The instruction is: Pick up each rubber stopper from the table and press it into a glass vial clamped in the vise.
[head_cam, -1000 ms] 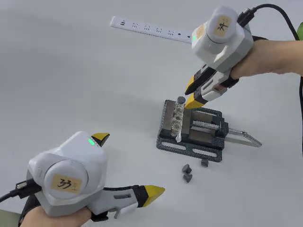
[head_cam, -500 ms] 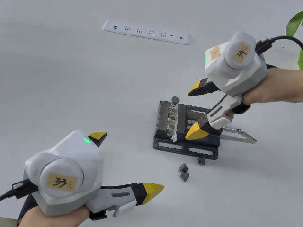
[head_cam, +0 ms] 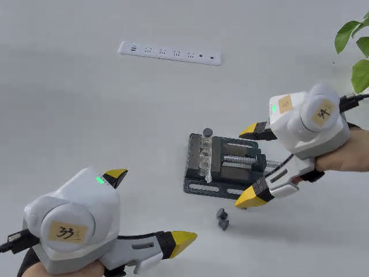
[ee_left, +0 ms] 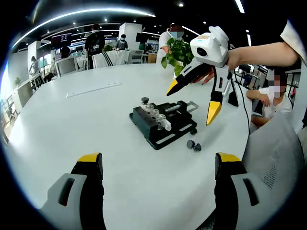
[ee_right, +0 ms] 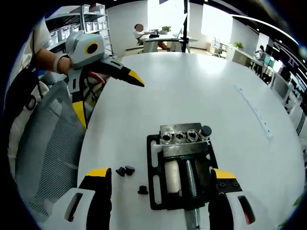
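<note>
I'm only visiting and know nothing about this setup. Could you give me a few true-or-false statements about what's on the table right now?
One vial in the vise carries a dark stopper. True.
The right gripper grips a stopper. False: its jaws stand open and empty.
Two loose stoppers lie on the table beside the vise. True.
The power strip touches the vise. False: it lies well apart from it.

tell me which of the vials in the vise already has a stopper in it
The end vial of the row in the vise, farthest from the loose stoppers. It carries a dark stopper; the other vials are open-mouthed.
</note>
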A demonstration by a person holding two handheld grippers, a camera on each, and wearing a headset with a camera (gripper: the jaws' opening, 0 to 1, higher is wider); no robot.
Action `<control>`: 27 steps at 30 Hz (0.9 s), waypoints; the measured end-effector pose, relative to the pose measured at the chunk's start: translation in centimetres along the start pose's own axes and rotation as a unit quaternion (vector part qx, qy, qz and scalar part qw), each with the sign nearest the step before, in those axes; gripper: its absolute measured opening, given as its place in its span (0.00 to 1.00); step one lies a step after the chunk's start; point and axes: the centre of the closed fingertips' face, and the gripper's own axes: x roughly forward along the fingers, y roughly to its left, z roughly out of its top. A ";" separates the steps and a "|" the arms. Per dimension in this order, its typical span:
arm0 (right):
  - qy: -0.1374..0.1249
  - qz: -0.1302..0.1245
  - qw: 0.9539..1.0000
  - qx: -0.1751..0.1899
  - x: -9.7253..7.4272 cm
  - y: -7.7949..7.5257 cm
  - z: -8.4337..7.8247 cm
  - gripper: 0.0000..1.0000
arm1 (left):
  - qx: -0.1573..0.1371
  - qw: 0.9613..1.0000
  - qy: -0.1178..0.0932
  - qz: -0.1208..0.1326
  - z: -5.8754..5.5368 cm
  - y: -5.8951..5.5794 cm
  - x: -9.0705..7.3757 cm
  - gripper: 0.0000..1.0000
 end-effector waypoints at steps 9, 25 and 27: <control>-0.034 -0.011 0.999 0.012 -0.4 2.7 -1.3 0.73 | 0.005 1.000 0.000 -0.003 0.4 -0.2 -0.3 0.97; -0.056 -0.036 0.997 0.035 0.7 3.7 -3.9 0.42 | 0.008 1.000 0.003 0.003 0.5 -0.3 -0.9 0.96; -0.056 -0.041 0.997 0.034 0.8 3.6 -4.3 0.39 | 0.007 1.000 0.004 0.004 0.4 -0.3 -1.0 0.96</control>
